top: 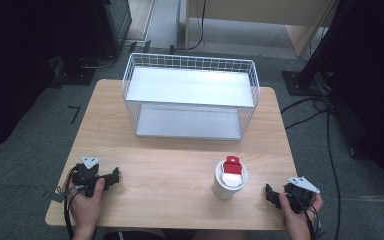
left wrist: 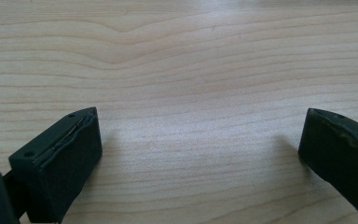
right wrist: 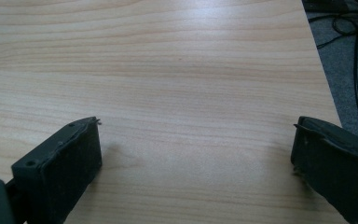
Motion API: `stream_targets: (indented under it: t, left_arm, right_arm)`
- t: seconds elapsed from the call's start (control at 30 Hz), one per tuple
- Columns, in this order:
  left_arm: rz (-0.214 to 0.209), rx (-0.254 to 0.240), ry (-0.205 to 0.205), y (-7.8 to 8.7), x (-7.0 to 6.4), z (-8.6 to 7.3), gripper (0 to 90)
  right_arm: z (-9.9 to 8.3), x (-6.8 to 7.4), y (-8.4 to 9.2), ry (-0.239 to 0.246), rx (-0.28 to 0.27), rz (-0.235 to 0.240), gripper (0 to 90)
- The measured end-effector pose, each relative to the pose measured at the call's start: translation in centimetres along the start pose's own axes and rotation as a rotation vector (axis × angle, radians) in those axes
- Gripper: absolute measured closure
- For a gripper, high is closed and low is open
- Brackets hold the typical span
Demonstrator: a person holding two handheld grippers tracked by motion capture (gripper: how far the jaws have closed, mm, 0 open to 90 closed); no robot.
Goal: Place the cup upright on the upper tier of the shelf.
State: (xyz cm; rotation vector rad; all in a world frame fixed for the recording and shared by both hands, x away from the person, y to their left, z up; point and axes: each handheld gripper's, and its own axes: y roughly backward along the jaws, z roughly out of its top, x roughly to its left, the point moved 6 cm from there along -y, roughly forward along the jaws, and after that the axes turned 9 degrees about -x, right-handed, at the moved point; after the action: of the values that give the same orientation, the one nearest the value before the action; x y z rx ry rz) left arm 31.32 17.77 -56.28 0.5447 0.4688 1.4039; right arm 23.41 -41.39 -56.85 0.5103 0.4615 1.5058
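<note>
A white cup with a red-and-white lid (top: pixel 229 177) stands upright on the wooden table (top: pixel 180 155), near its front edge and right of centre. My left gripper (top: pixel 114 176) rests on the table at the front left, held in a hand. In the left gripper view it (left wrist: pixel 200 140) stands open over bare wood, nothing between its jaws. My right gripper (top: pixel 270 194) lies at the front right, a short way right of the cup. Its own view shows it (right wrist: pixel 196 140) open above bare wood close to the table's right edge.
A white wire basket rack (top: pixel 190 95) with two shelves stands at the back middle of the table. Grey carpet, cables (top: pixel 325 120) and black stands (top: pixel 305 75) surround the table. The table's right edge (right wrist: pixel 321 70) runs close to my right gripper.
</note>
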Motion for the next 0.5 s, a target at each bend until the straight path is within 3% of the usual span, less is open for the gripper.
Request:
stream_targets:
  t: [0.1,0.23,0.27,0.5]
  left_arm:
    - [0.000,0.000,-0.001,0.0,0.0,0.0,0.0]
    - [0.000,0.000,-0.001,0.0,0.0,0.0,0.0]
    - [0.002,0.002,-0.001,0.0,0.0,0.0,0.0]
    - [0.006,0.001,0.003,0.0,-0.1,0.0,0.0]
  right_arm:
    - [-0.1,0.2,0.1,0.006,-0.001,0.010,1.7]
    - [-0.2,0.9,0.4,0.046,-0.003,0.033,1.7]
    - [0.0,1.5,0.6,0.076,-0.010,0.042,1.7]
    - [0.5,3.4,1.1,0.091,-0.038,0.097,1.7]
